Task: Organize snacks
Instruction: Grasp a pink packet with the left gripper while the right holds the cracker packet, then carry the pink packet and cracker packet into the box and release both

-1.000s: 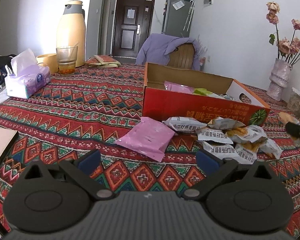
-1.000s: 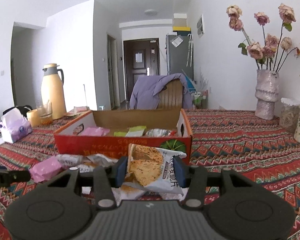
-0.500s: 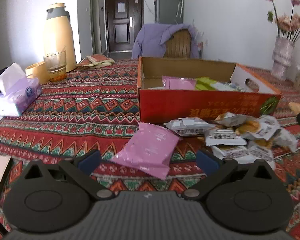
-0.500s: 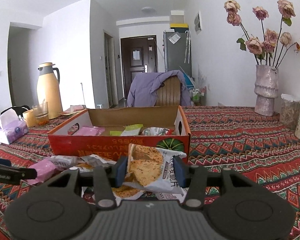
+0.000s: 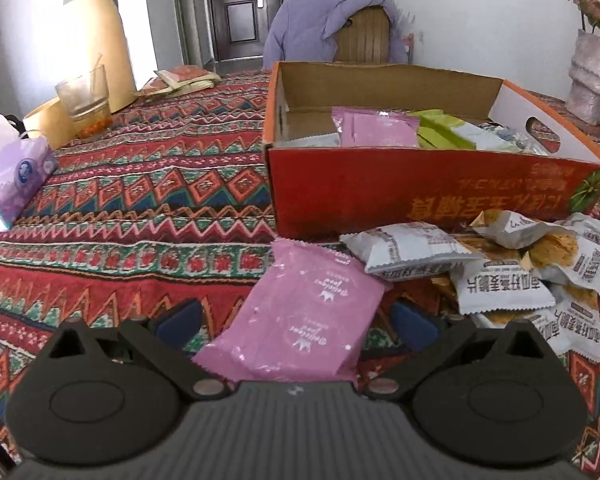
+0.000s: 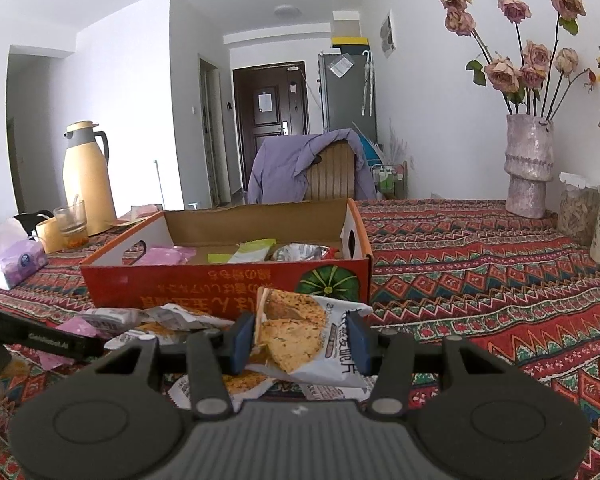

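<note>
The red cardboard box stands open on the patterned tablecloth, already holding a pink packet, green packets and a foil one, and every loose snack lies on the near side of its front wall, so each one has to go up and over that wall, away from the grippers. A heap of white cracker packets lies against the box front toward the right. The right gripper is clamped on one white cracker packet, held upright between the blue pads just short of the box front, below rim height by my judgement. The left gripper is spread wide with the pink snack packet lying flat between its fingers, the packet's long axis running from the gripper base up and slightly right toward the box's left corner; the left hand is plainly the nearer one to it. The packet's near end is hidden under the gripper body, and whether the pads touch its edges cannot be made out. The box floor behind the front wall is mostly hidden in the right view.
</note>
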A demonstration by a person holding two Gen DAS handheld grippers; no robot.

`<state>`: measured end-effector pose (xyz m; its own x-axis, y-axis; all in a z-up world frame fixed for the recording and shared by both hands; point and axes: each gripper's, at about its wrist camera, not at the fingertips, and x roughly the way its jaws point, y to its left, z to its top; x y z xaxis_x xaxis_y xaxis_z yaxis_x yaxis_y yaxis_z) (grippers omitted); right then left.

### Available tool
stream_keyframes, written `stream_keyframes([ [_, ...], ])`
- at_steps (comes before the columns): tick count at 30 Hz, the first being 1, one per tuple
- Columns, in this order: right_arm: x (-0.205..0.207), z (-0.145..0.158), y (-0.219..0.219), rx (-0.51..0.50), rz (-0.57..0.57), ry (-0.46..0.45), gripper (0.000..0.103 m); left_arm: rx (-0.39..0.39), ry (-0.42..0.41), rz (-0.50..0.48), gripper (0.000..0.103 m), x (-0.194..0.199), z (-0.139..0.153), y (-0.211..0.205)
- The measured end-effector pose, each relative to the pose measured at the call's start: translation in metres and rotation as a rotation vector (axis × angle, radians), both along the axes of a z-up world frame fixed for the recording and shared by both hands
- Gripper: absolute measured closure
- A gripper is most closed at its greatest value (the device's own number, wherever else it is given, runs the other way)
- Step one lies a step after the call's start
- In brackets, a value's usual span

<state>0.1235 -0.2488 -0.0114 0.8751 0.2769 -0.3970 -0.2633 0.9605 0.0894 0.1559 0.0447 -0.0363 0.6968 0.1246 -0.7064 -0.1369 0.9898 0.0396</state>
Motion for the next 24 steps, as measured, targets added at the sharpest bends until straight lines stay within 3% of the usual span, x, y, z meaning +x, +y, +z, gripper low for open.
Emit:
stream_keyframes([
  [4,0.002,0.0,0.0,0.002,0.001,0.001,0.055,-0.014,-0.006,0.0,0.012,0.001,-0.002,-0.002],
  [7,0.003,0.0,0.001,0.002,0.006,0.0,0.055,-0.022,-0.026,0.011,0.032,0.001,-0.001,-0.001],
  [9,0.003,-0.001,0.002,0.002,0.009,0.0,0.055,-0.018,-0.032,0.017,0.04,0.001,0.001,0.0],
  [16,0.003,-0.002,0.001,0.006,0.01,0.003,0.055,-0.052,-0.074,0.021,0.041,-0.011,0.004,0.003],
  [24,0.001,-0.001,0.001,0.004,0.013,-0.006,0.055,-0.079,-0.19,0.038,0.041,-0.039,0.026,0.005],
])
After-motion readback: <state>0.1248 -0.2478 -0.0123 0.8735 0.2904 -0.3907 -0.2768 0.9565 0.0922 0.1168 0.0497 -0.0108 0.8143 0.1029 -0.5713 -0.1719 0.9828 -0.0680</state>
